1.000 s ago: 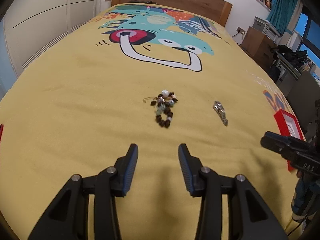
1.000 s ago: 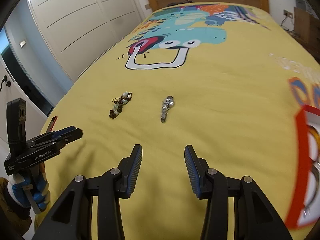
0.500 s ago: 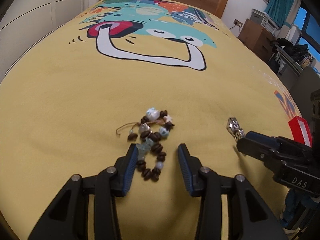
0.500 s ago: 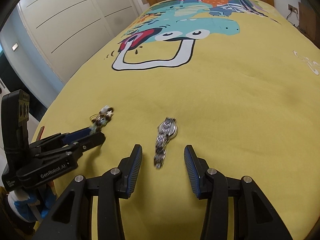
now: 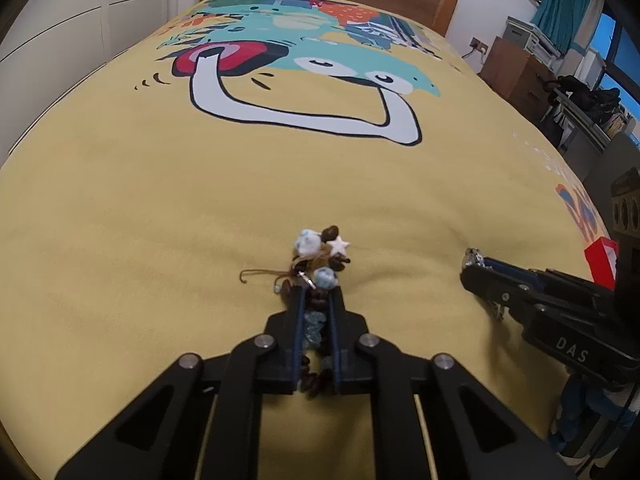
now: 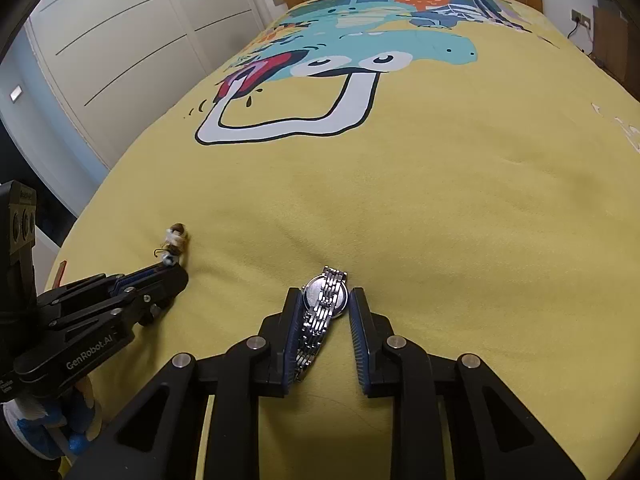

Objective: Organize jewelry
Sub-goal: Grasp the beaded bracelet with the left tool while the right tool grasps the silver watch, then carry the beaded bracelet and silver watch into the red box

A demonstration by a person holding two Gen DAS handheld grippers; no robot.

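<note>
While the left hand-held gripper point(image 5: 318, 298) pinches the knobbly beaded bracelet point(image 5: 320, 256), right hand-held gripper point(image 6: 325, 300) spread around the silver link watch point(image 6: 324, 304).

Yellow fabric bedspread point(image 5: 120, 216): teal, red, white cartoon print. Beaded cord bracelet point(image 5: 320, 258): brown, pale blue, white star. Metal link watch point(image 6: 324, 304): silver. Cardboard box point(image 5: 600, 258): red.

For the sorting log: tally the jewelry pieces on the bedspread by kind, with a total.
Beaded bracelet: 1
Silver metal watch: 1
Total: 2
</note>
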